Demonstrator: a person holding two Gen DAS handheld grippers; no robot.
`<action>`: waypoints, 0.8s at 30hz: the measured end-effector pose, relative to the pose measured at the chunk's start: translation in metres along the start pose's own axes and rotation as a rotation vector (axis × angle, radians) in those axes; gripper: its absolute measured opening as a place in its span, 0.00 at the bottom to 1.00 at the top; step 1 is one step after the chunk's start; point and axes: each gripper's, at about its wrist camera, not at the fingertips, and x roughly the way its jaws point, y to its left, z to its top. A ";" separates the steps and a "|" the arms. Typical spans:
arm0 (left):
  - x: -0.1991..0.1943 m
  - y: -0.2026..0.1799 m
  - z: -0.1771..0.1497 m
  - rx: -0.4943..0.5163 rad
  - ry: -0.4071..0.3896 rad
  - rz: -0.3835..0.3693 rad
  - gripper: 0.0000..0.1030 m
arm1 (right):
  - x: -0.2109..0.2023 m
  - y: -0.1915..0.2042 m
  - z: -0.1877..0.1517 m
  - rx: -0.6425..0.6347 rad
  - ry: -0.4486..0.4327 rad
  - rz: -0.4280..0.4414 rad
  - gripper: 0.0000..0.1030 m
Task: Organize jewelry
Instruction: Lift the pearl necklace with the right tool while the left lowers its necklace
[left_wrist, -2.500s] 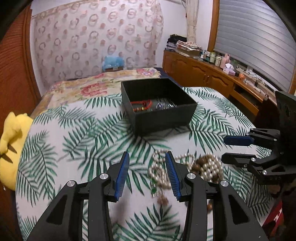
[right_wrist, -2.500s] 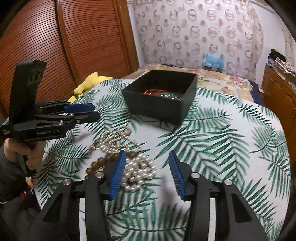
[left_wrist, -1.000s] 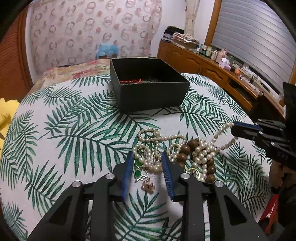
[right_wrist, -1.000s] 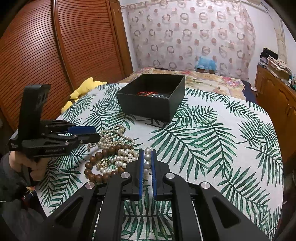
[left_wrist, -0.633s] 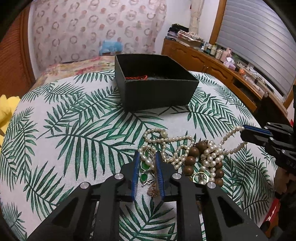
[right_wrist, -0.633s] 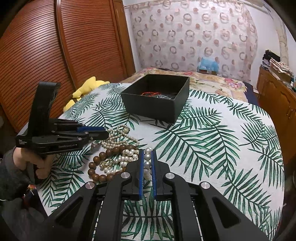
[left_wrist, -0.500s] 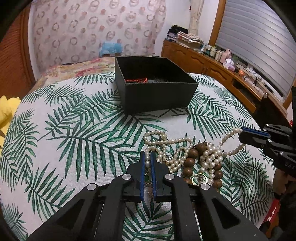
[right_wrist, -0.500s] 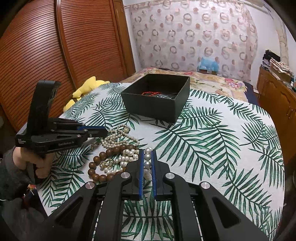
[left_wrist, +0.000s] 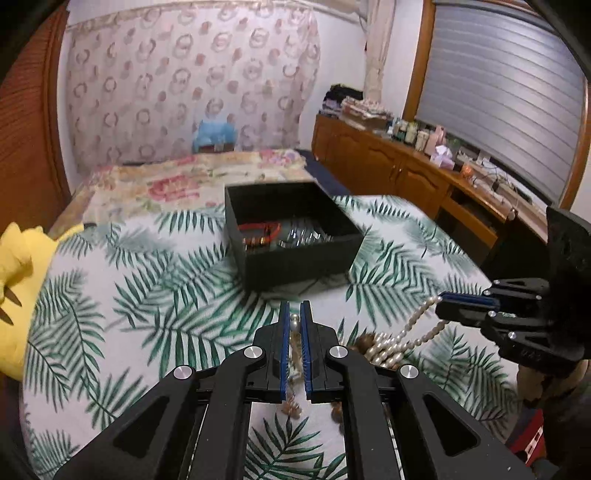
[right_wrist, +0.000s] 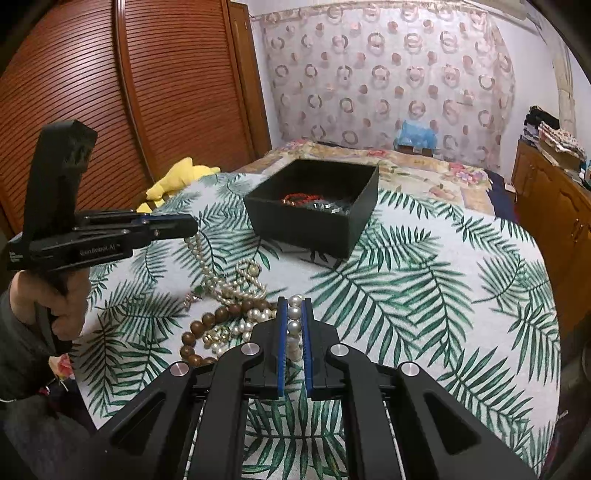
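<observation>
So both grippers are clamped on pearls: the left gripper (left_wrist: 294, 325) pinches a small pearl strand (right_wrist: 199, 258), the right gripper (right_wrist: 294, 325) grips a chunkier pearl necklace (right_wrist: 293, 314). Both strands trail into a tangled pile with brown wooden beads (right_wrist: 218, 317) on the palm-leaf tablecloth (right_wrist: 424, 295). The black box (left_wrist: 291, 229) sits beyond, holding a red bracelet (left_wrist: 258, 229). Yellow plush (left_wrist: 14, 280) is cut off at the left edge. The pile is mostly hidden behind the left gripper's fingers.

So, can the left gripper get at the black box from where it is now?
Probably yes: only bare tablecloth lies between the left gripper and the black box. But its jaws are shut on a pearl strand that trails into the pile, which may drag.
</observation>
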 end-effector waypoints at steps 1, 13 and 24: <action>-0.004 -0.001 0.004 0.001 -0.011 -0.003 0.05 | -0.003 0.000 0.004 -0.004 -0.009 -0.001 0.08; -0.035 -0.014 0.037 0.032 -0.116 -0.014 0.05 | -0.038 0.009 0.047 -0.050 -0.105 -0.013 0.08; -0.057 -0.021 0.068 0.062 -0.191 -0.003 0.05 | -0.058 0.011 0.078 -0.082 -0.166 -0.024 0.08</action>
